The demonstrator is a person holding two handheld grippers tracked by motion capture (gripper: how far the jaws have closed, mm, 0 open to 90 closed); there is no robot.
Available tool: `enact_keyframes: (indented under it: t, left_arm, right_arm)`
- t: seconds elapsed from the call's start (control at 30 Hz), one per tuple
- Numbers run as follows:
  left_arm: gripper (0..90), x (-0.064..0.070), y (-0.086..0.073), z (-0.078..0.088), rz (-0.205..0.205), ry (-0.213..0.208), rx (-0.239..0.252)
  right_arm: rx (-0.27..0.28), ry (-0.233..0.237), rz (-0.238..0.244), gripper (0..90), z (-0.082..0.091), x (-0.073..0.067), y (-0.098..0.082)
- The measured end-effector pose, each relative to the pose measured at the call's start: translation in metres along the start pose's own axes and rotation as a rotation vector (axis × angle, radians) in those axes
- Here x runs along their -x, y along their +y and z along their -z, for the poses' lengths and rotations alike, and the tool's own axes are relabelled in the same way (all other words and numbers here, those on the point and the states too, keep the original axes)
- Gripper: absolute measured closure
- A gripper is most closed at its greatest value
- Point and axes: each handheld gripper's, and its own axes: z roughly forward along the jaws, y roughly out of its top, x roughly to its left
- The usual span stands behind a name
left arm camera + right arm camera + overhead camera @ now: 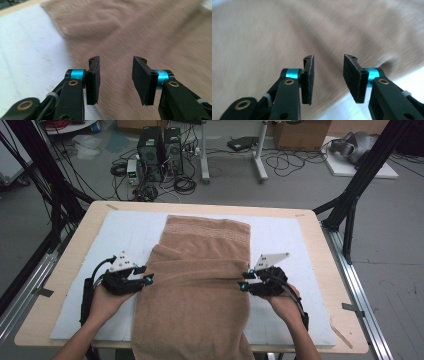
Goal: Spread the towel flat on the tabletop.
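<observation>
High view: brown towel (pixel 200 280) spread down middle of white mat (pixel 285 245) on table (pixel 320 240), near end folded over, hanging past 6 o'clock edge. Left tool (pixel 148 274) at towel's 9 o'clock edge, right tool (pixel 243 281) at 3 o'clock edge. Both parted, gripping nothing, towel beneath.

Both grippers (pixel 148 274) (pixel 243 281) (jaws apart)

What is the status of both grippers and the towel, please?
Left gripper open, right gripper open, nothing between jaws. Brown towel folded on white mat. Nothing in the way.
</observation>
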Motion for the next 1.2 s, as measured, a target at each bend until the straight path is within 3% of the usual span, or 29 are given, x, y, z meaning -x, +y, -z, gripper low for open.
enact_keyframes:
  t: [0.1,0.17,0.23,0.3,0.37,0.47,0.57,0.77,0.83,0.9,0.97,1.03,1.17,1.2]
  left_arm:
    - [55.7,0.014,-0.018,0.000,-0.035,-0.028,-0.042]
    - [54.6,0.019,-0.027,-0.002,-0.027,-0.054,-0.063]
    - [54.8,0.023,-0.037,-0.005,-0.040,-0.081,-0.108]
    - [59.0,0.024,-0.042,-0.005,-0.039,-0.089,-0.088]
    - [70.8,0.024,-0.043,-0.005,-0.041,-0.107,-0.084]
    - [83.7,0.027,-0.043,-0.003,-0.061,-0.120,-0.085]
    - [85.0,0.029,-0.043,0.001,-0.047,-0.137,-0.088]
    - [85.4,0.047,-0.048,0.017,-0.094,-0.160,-0.075]
    - [84.2,0.052,-0.048,0.026,-0.096,-0.179,-0.051]
    - [76.4,0.052,-0.046,0.032,-0.092,-0.184,-0.031]
    - [68.2,0.049,-0.043,0.030,-0.093,-0.182,-0.033]
    - [63.0,0.047,-0.042,0.022,-0.101,-0.179,-0.050]
    - [60.5,0.047,-0.046,0.005,-0.118,-0.195,-0.108]
    - [63.9,0.048,-0.048,0.004,-0.120,-0.193,-0.091]
  right_arm:
    - [-0.009,0.052,-0.013,59.2,-0.007,-0.011,-0.017]
    - [-0.039,0.107,-0.002,58.8,-0.013,-0.021,-0.028]
    - [-0.063,0.131,0.001,60.3,-0.018,-0.027,-0.036]
    - [-0.069,0.129,-0.005,67.0,-0.022,-0.031,-0.041]
    - [-0.057,0.126,-0.032,79.6,-0.022,-0.031,-0.043]
    - [-0.073,0.142,-0.022,85.8,-0.021,-0.034,-0.041]
    - [-0.072,0.157,-0.013,86.5,-0.017,-0.040,-0.042]
    - [-0.048,0.184,0.021,86.4,0.004,-0.067,-0.048]
    - [-0.020,0.223,0.040,81.4,0.013,-0.080,-0.049]
    - [0.021,0.214,0.066,75.2,0.021,-0.086,-0.049]
    - [0.036,0.160,0.079,71.2,0.027,-0.083,-0.047]
    - [0.022,0.117,0.062,67.6,0.025,-0.073,-0.045]
    - [-0.049,0.124,0.045,63.4,0.003,-0.060,-0.045]
    - [-0.068,0.129,0.048,64.4,-0.002,-0.060,-0.045]
